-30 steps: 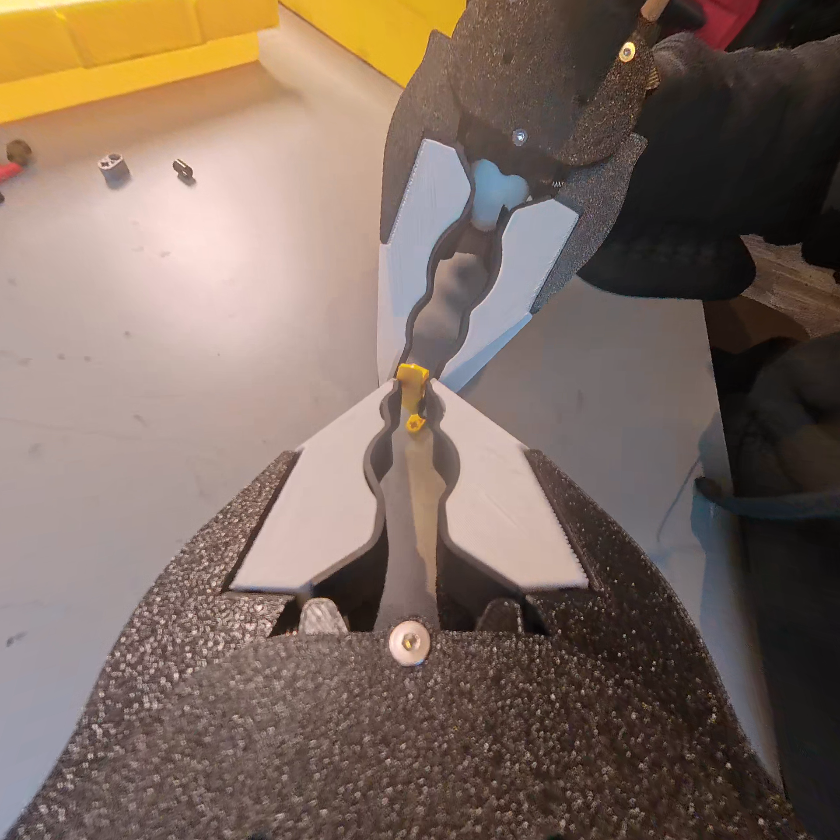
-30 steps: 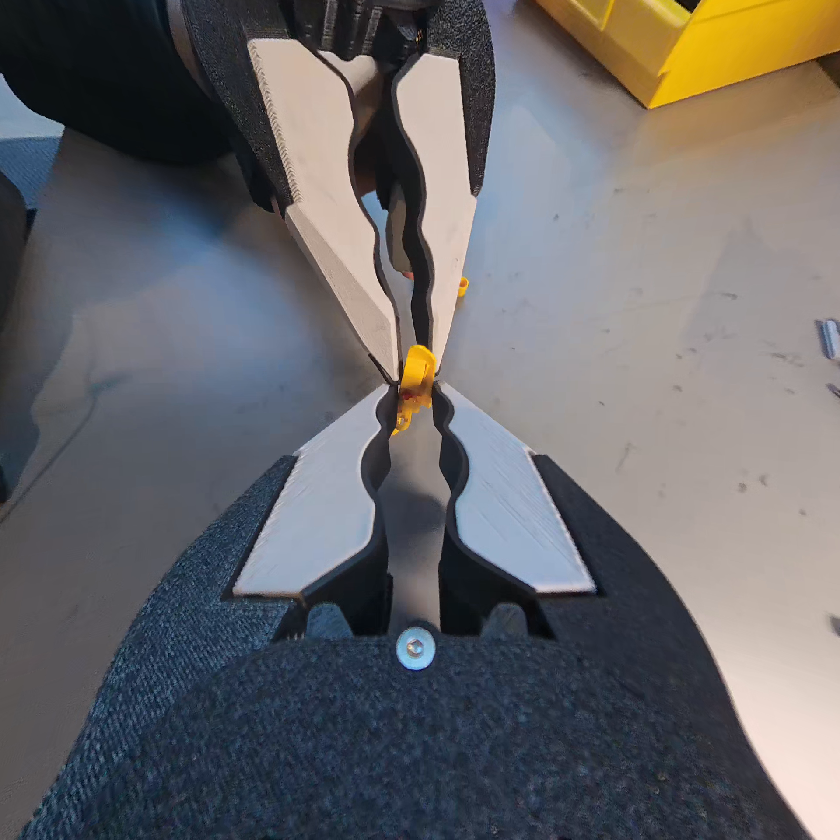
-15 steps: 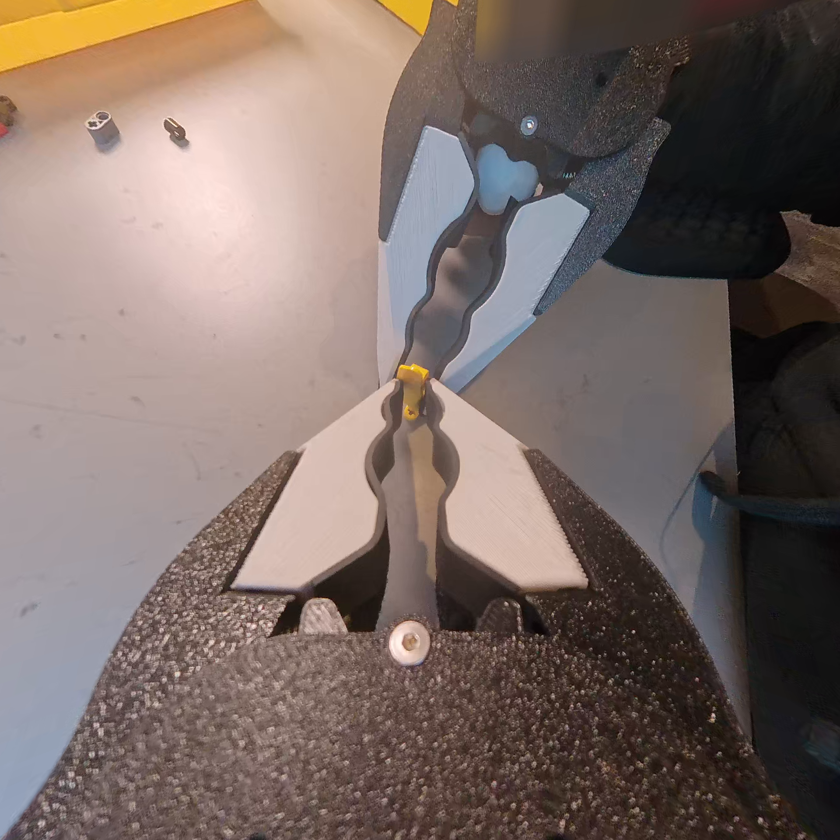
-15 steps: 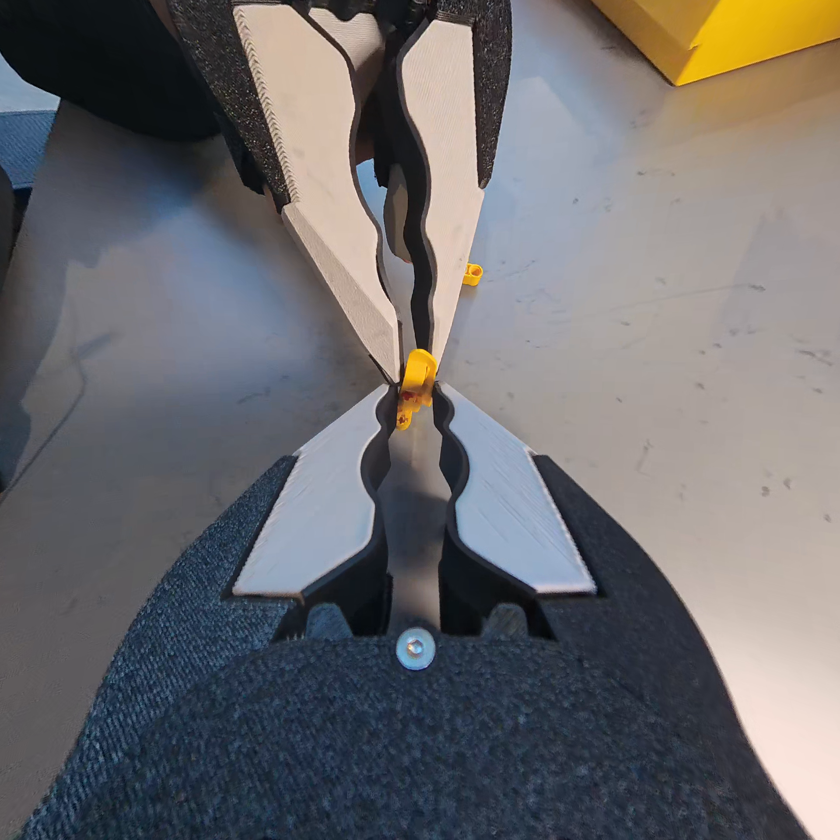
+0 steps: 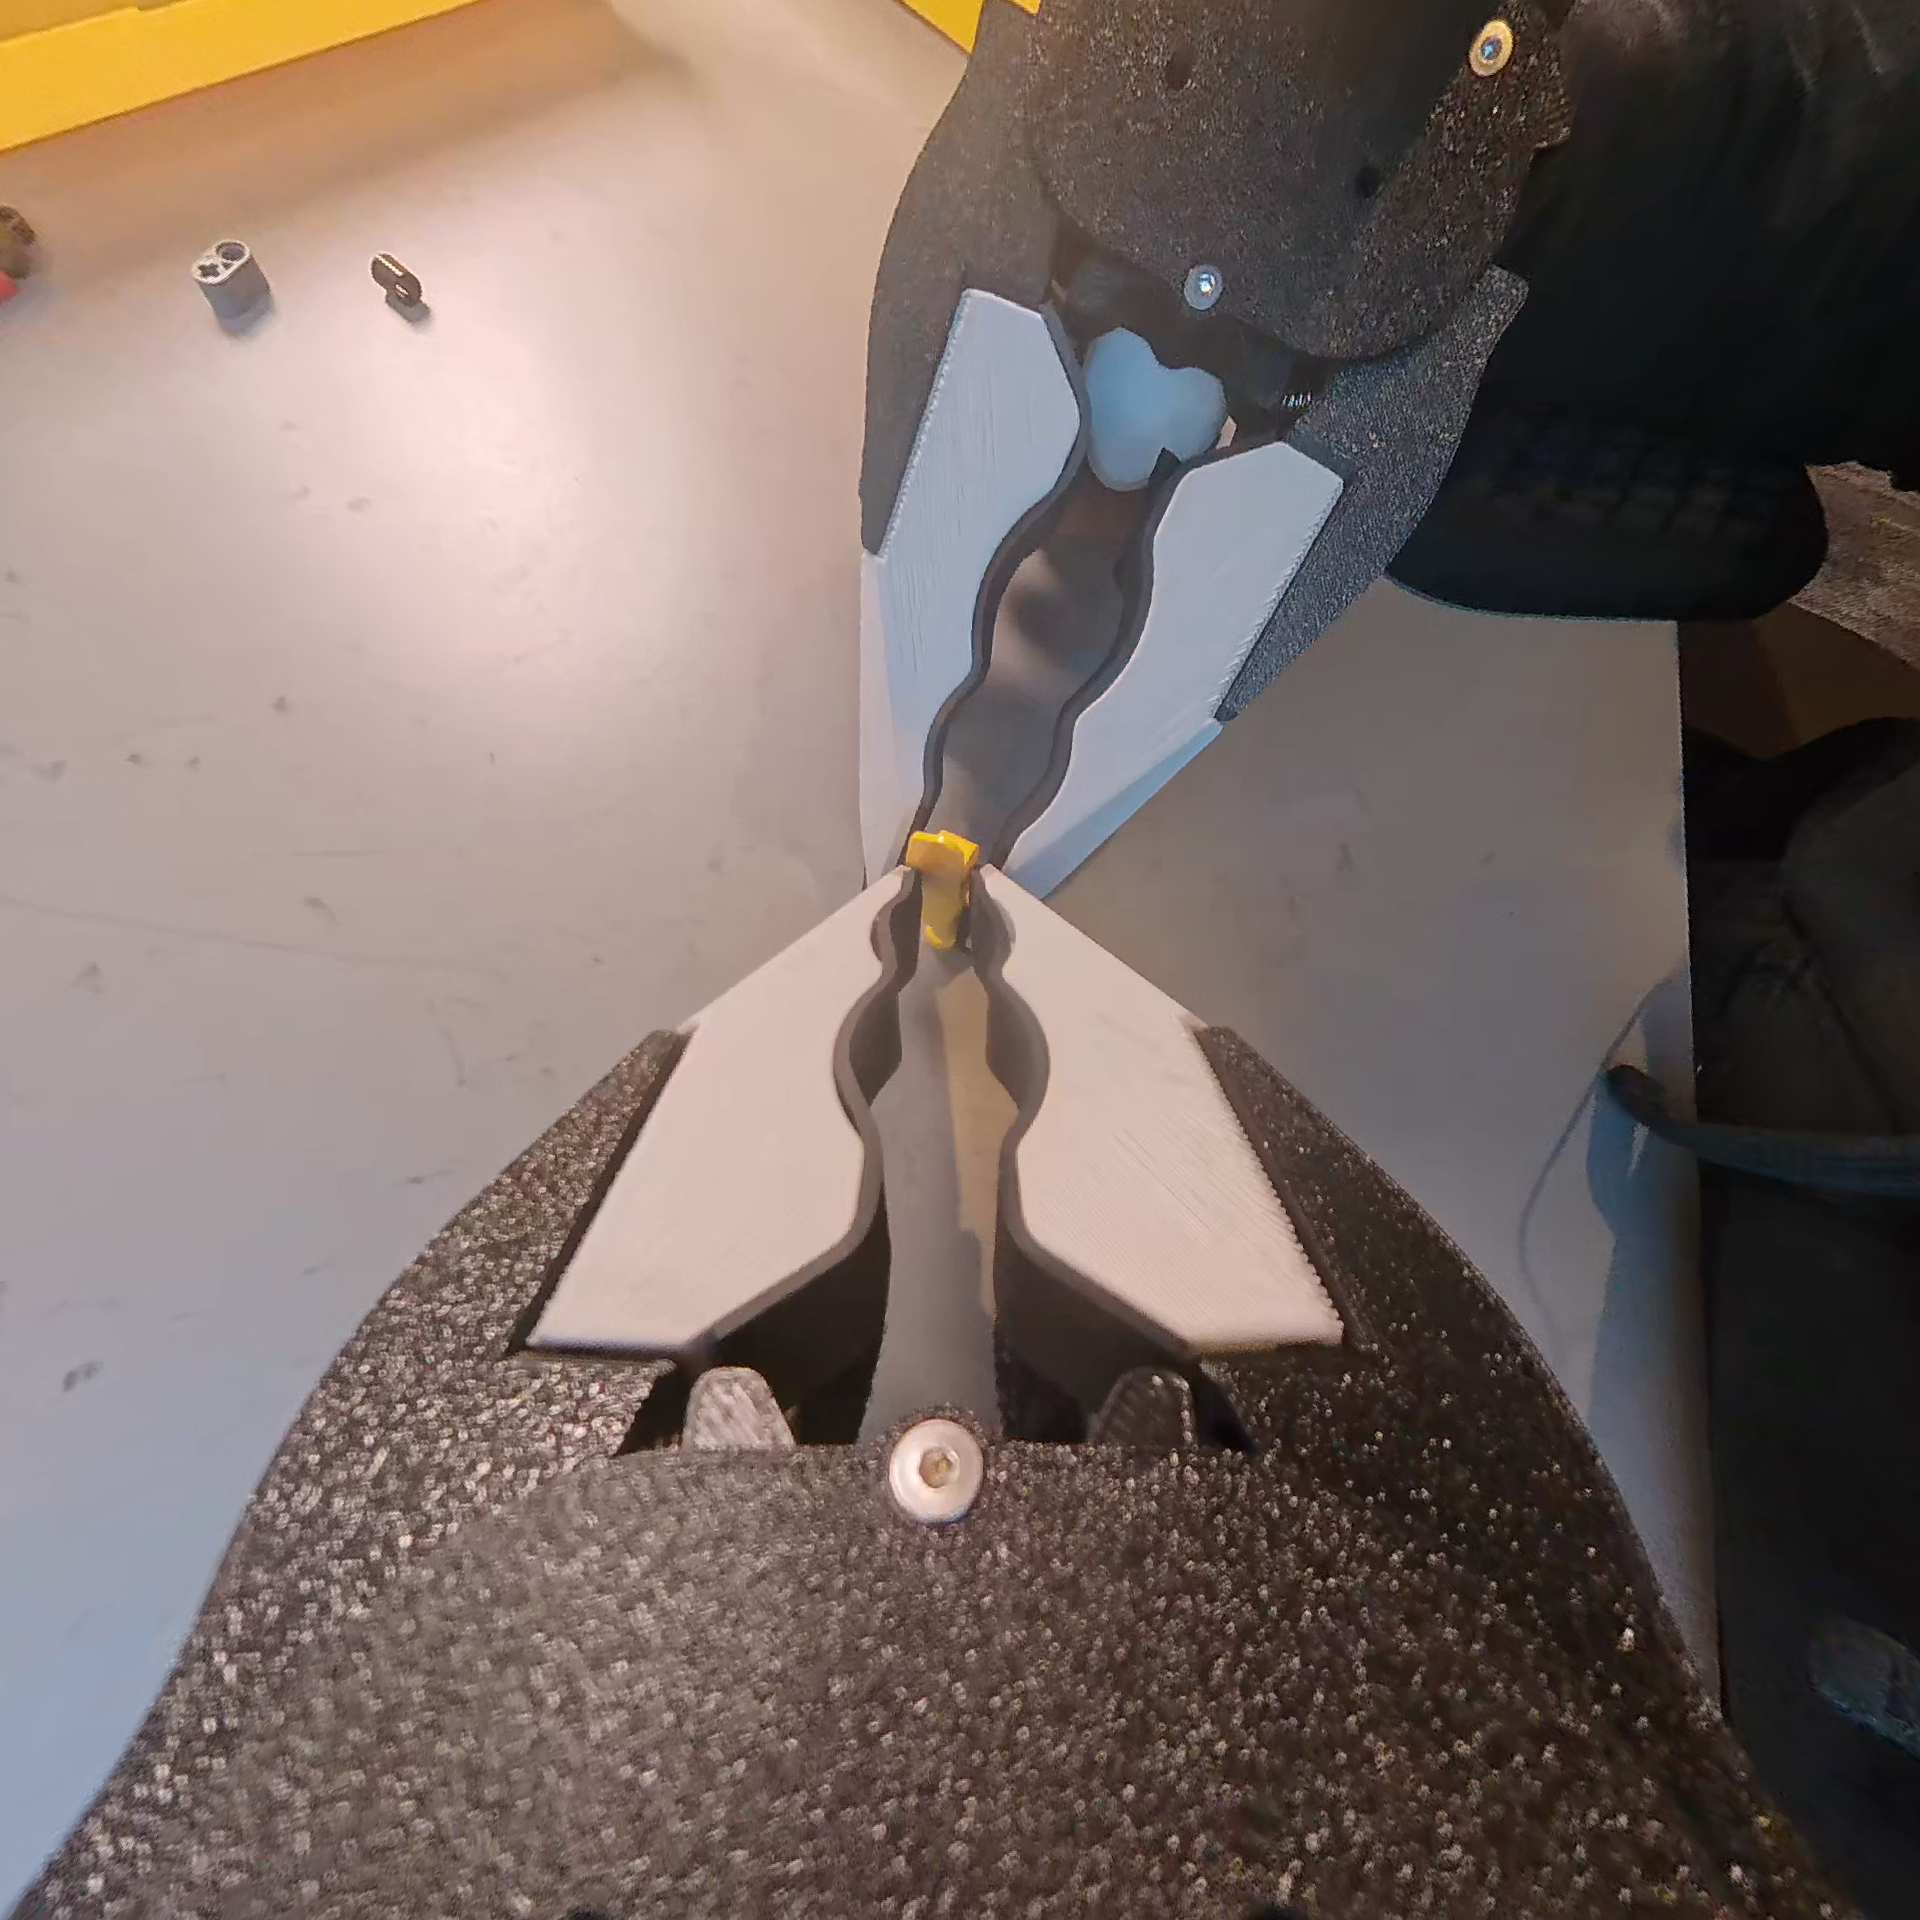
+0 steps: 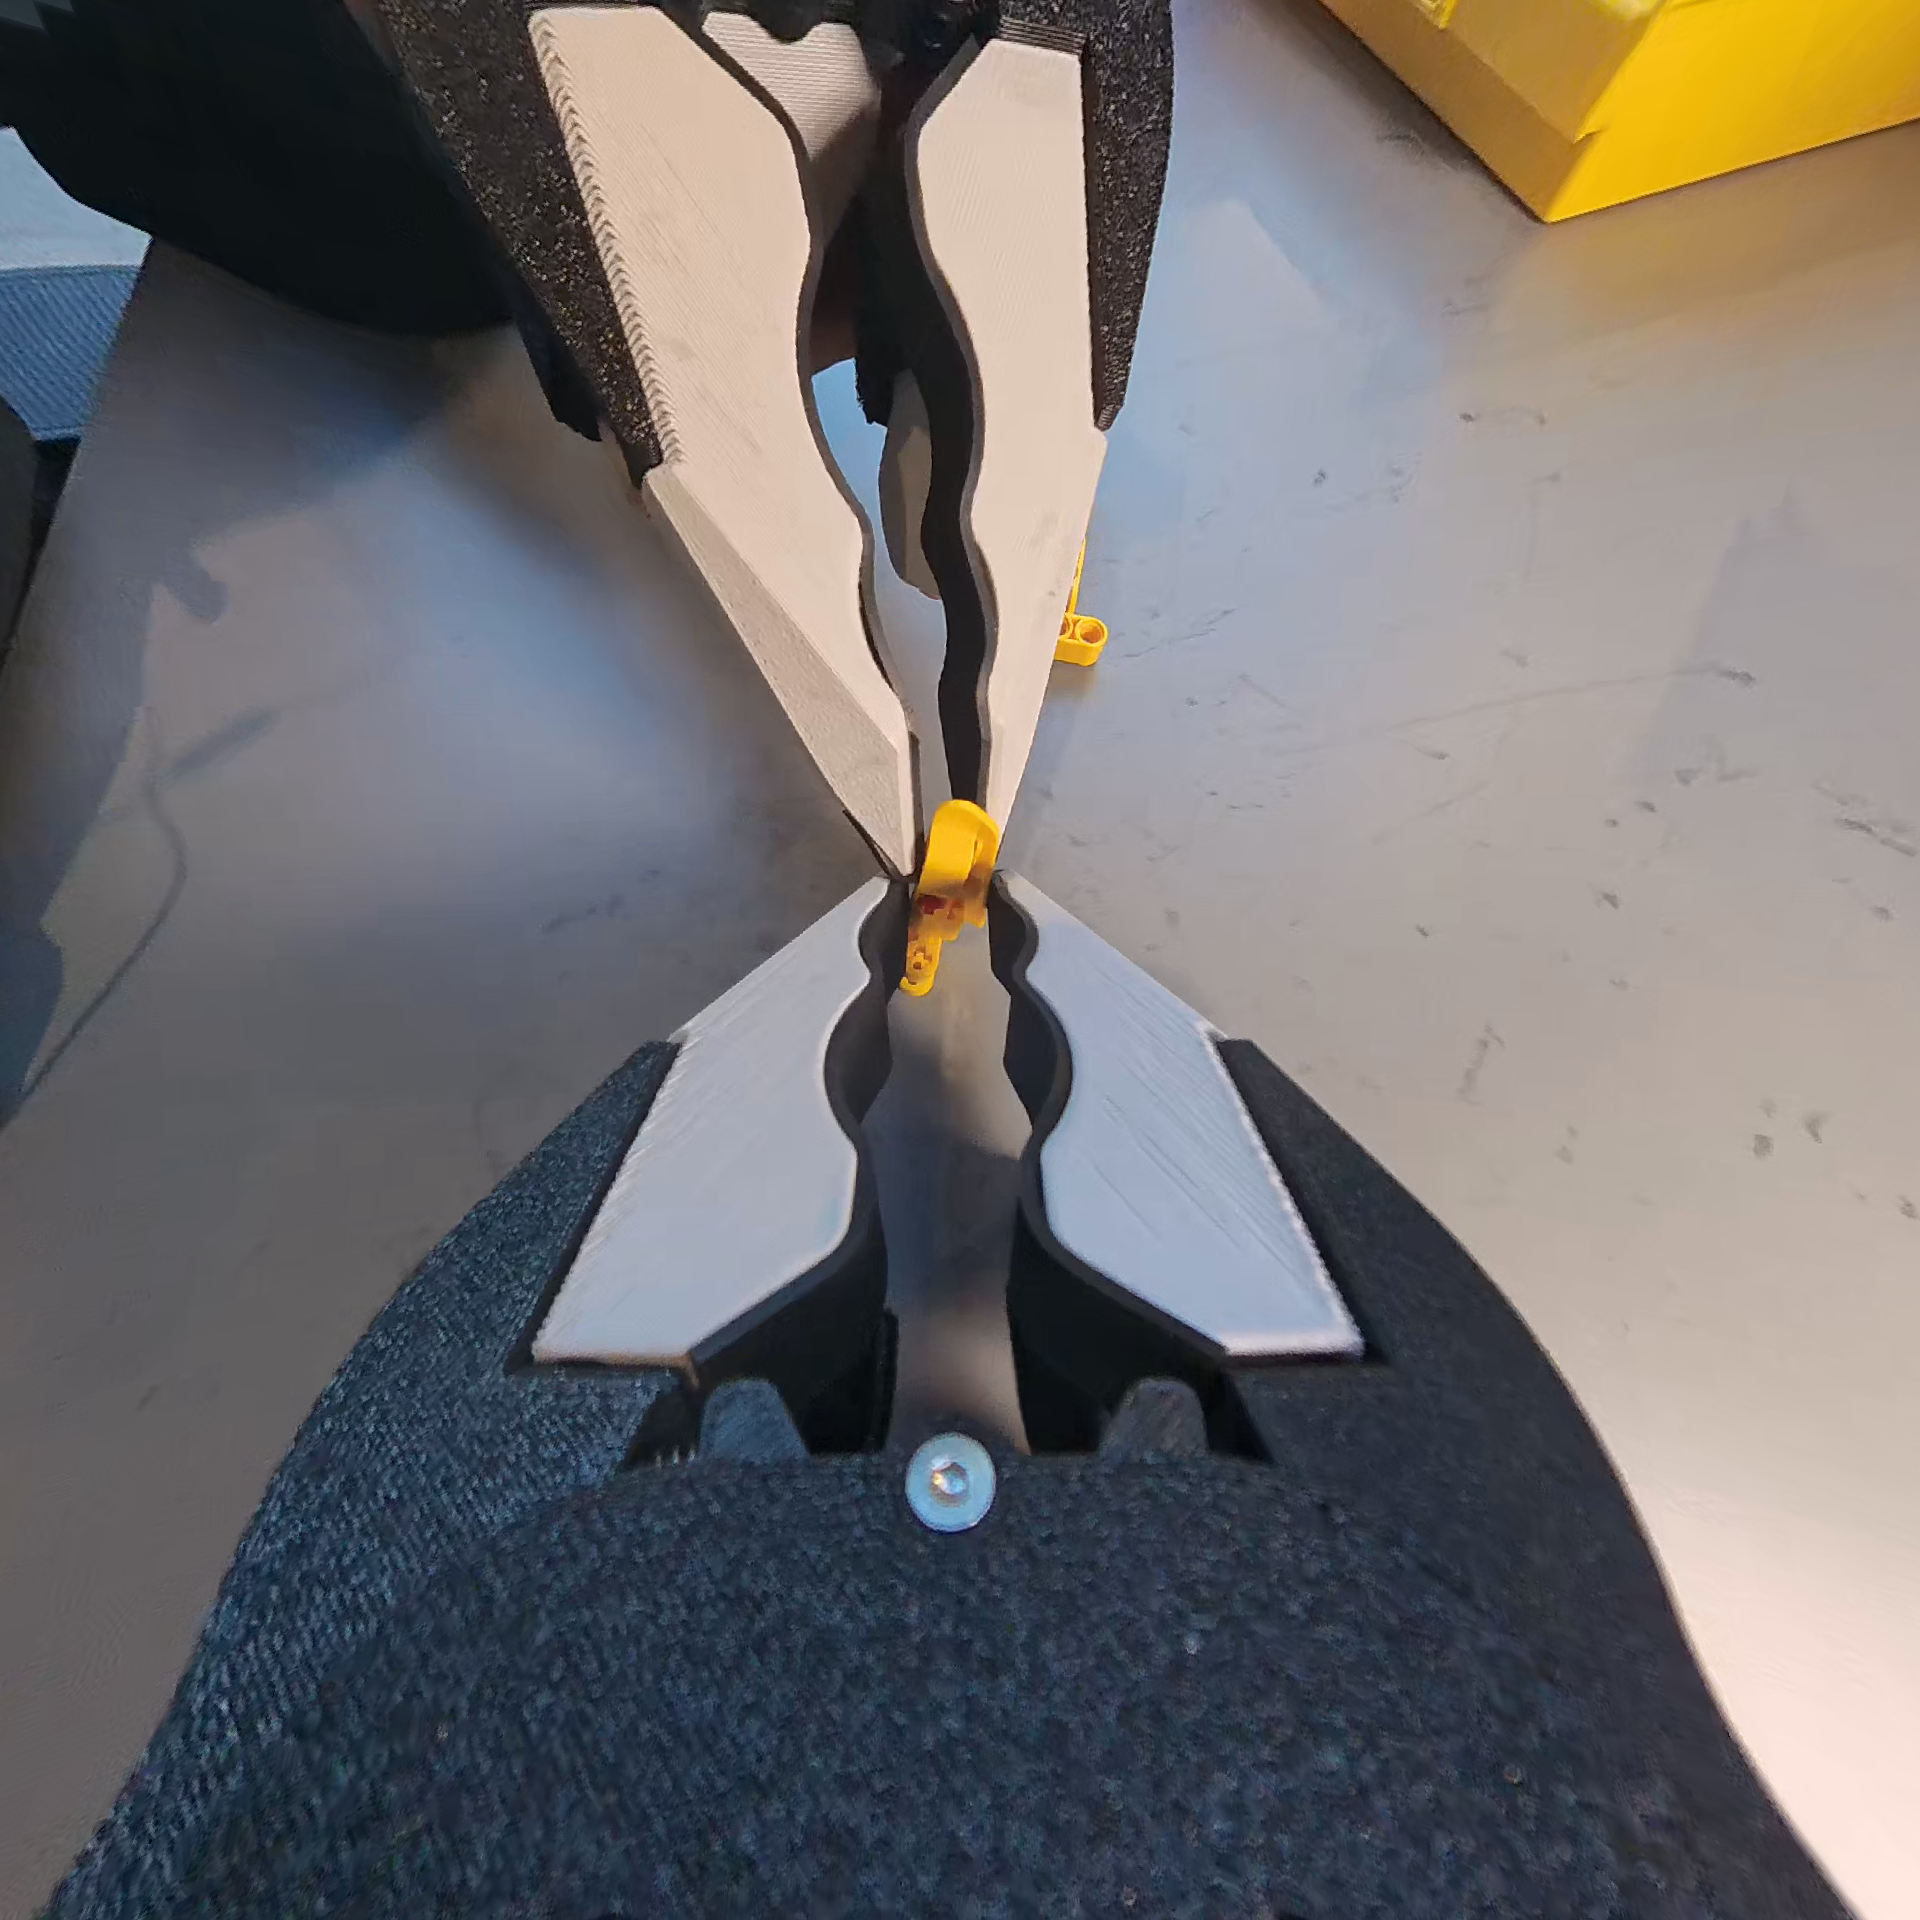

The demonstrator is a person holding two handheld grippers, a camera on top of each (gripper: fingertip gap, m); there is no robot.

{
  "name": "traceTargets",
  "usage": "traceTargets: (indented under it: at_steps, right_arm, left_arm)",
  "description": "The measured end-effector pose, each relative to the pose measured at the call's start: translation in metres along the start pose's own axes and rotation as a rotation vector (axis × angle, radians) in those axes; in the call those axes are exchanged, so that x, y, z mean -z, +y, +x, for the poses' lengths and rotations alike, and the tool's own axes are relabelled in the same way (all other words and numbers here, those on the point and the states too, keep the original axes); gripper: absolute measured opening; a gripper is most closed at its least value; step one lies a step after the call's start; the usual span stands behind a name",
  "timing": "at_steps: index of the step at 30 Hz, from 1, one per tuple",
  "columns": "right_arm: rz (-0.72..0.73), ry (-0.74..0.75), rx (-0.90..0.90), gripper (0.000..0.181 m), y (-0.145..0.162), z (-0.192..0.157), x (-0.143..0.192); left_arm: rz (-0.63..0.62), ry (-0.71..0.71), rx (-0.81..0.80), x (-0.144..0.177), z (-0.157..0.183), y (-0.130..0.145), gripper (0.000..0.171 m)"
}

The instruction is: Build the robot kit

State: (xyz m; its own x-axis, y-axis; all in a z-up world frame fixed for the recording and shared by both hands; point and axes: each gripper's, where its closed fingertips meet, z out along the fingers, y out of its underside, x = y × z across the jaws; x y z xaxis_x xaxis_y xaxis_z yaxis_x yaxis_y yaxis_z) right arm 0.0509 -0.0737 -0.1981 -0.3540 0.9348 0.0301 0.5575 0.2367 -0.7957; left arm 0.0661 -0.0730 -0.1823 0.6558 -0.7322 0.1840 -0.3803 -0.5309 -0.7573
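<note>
Both grippers tip-to-tip, pinching yellow piece [image 5: 940, 891], apparently upright

Left gripper [image 5: 940, 883]: grey fingers converged at the tips, jaws closed, pointing forward and slightly downward. Right gripper [image 6: 943, 891]: likewise closed at the tips, angled toward the left gripper. The two grippers meet tip to tip, nearly in line. A black-gloved hand [image 5: 1683, 343] grasps the right gripper's body in the left wrist view.
</note>
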Motion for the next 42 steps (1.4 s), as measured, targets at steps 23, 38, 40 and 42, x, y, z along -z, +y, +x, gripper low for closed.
traceTargets:
  at_steps: [23, 38, 40, 42]
  right_arm:
    - [-0.122, 0.137, -0.022, 0.014, 0.007, 0.001, -0.001]
    - [-0.17, 0.101, -0.014, 0.034, 0.018, 0.0, 0.006]
    - [-0.17, 0.121, 0.004, 0.03, 0.017, 0.0, 0.004]
    - [-0.175, 0.145, 0.036, 0.022, 0.015, 0.0, 0.002]
  left_arm:
    - [-0.02, -0.008, -0.09, -0.003, 0.002, 0.007, 0.003]
    - [-0.009, 0.002, -0.069, -0.001, -0.004, 0.009, 0.0]
    - [-0.001, 0.0, -0.06, 0.001, -0.005, 0.011, 0.0]
    - [-0.001, -0.002, -0.057, 0.003, -0.006, 0.015, 0.0]
